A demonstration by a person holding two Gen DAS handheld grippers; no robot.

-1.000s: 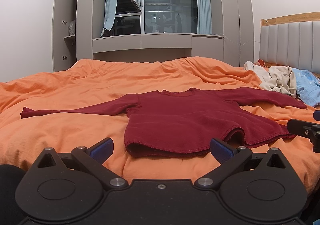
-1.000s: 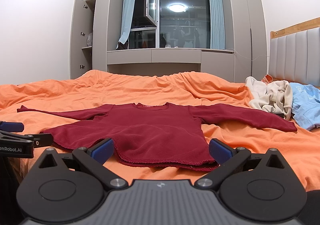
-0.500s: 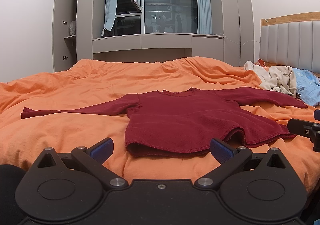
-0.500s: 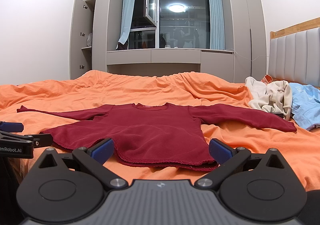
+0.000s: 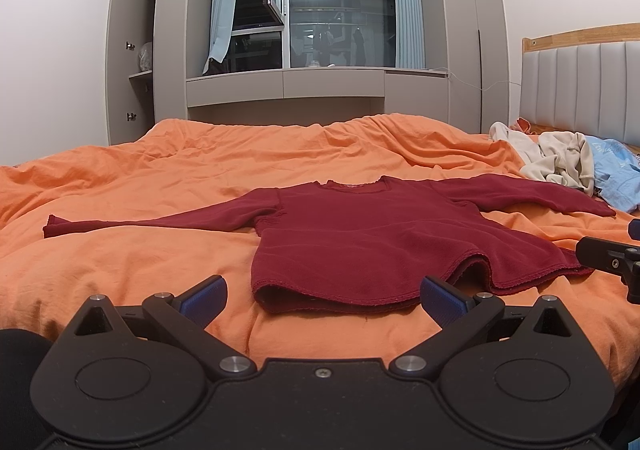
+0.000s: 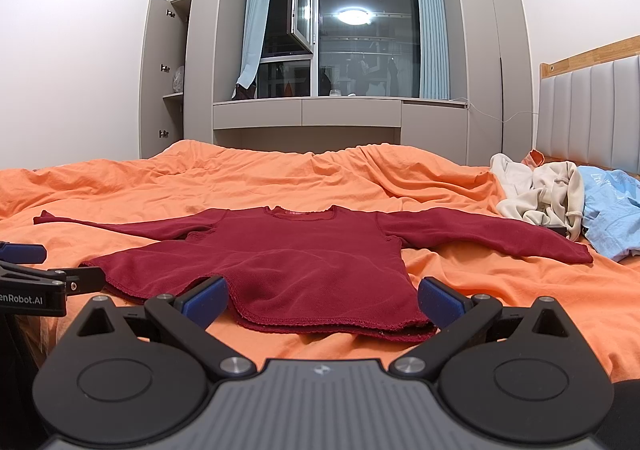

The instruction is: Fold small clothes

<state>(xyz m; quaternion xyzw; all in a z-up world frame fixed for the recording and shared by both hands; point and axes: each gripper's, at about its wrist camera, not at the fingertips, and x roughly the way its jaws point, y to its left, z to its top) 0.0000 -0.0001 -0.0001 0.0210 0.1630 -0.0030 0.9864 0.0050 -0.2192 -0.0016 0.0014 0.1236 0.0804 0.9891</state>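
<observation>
While the red sweater (image 5: 360, 238) lies flat on the orange bed (image 5: 160, 177), the left claw (image 5: 322, 296) and right claw (image 6: 322, 296) hover spread wide, gripping nothing.

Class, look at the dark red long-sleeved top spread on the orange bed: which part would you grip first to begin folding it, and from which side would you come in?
Probably grip the red top at a sleeve cuff, coming in from that sleeve's outer side. Both sleeves lie stretched straight out, so each cuff is a free, thin end on the orange duvet. The left gripper suits the far-left cuff, the right gripper the other; both have open jaws.
</observation>
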